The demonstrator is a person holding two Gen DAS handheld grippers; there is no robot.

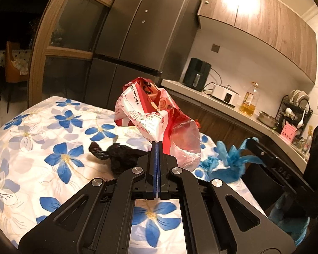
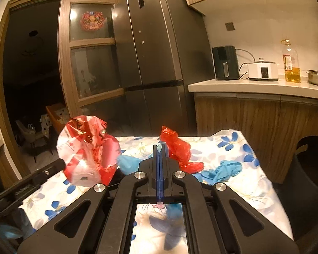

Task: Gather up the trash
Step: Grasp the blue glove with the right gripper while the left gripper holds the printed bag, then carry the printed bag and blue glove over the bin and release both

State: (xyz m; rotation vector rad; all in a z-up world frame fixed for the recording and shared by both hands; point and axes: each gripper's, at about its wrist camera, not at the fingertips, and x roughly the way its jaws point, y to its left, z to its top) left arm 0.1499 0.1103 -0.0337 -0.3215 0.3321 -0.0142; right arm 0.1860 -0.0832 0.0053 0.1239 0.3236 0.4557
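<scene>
Left gripper (image 1: 156, 142): jaws together, clamped on the film of a red-and-white printed plastic bag (image 1: 142, 108). The bag stands up ahead of and above the tips, its clear pinkish mouth (image 1: 186, 139) sagging just right of them. In the right wrist view the same bag (image 2: 89, 150) hangs off the left gripper's finger, lifted off the flowered tablecloth (image 1: 31, 139).

Right gripper (image 2: 159, 148): jaws together on a thin wisp of blue film, likely from the blue gloves (image 1: 231, 158); the left wrist view shows them bunched at its tip.

Other trash: a crumpled red plastic bag (image 2: 178, 148) lies just right of and beyond the right jaws. A knotted black bag (image 1: 116, 154) lies just left of the left jaws. More blue glove material (image 2: 224, 169) lies farther right on the cloth.

Handling, as judged: all thin film, featherlight, limp, slick and crinkly; nothing fragile. It will slip unless pinched at a bunched fold or knot. The black bag's twisted tail looks like the best hold. A dark bin (image 2: 307, 169) stands right of the table.
</scene>
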